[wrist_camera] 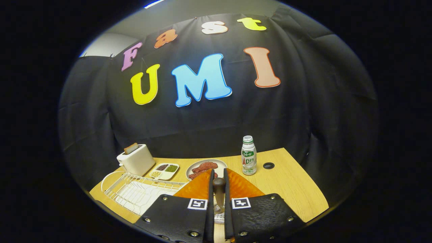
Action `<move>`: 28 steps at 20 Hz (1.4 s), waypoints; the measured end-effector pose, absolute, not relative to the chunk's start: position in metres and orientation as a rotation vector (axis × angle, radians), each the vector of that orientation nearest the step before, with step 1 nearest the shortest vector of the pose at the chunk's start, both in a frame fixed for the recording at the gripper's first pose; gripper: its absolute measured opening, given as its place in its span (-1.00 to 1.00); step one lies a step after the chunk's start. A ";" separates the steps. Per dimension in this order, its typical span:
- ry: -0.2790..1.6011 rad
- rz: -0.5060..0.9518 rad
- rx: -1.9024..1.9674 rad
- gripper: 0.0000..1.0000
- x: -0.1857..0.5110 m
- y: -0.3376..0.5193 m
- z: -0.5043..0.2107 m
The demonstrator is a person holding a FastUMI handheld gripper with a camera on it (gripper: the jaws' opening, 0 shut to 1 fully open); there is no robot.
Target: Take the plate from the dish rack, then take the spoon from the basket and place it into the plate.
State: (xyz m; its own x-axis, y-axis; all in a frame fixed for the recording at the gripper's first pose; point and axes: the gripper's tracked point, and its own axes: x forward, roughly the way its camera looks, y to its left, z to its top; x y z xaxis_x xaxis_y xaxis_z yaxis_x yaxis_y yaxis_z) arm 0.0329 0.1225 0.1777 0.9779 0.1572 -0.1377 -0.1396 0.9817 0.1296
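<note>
In the gripper view, the spoon (218, 189) is seen clamped by its dark handle between the gripper (218, 179) fingers, above an orange plate (199, 189). The white dish rack (135, 190) is set at the table's (290, 182) left edge.

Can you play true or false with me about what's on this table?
1. The hand-held gripper holds a dark-handled spoon between its fingers. True.
2. The bottle is lying on its side. False: it stands upright.
3. Something sticks up out of the toaster. True.
4. The plate of meat sits inside the dish rack. False: it sits on the table beyond the rack.
</note>
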 end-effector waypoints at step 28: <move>0.320 0.495 0.025 -0.76 -0.124 0.301 0.093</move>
State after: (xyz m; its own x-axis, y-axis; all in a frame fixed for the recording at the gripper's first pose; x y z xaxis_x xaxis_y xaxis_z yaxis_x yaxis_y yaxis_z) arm -0.1238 0.3010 0.0928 0.8311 0.4707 -0.2960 -0.4630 0.8806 0.1005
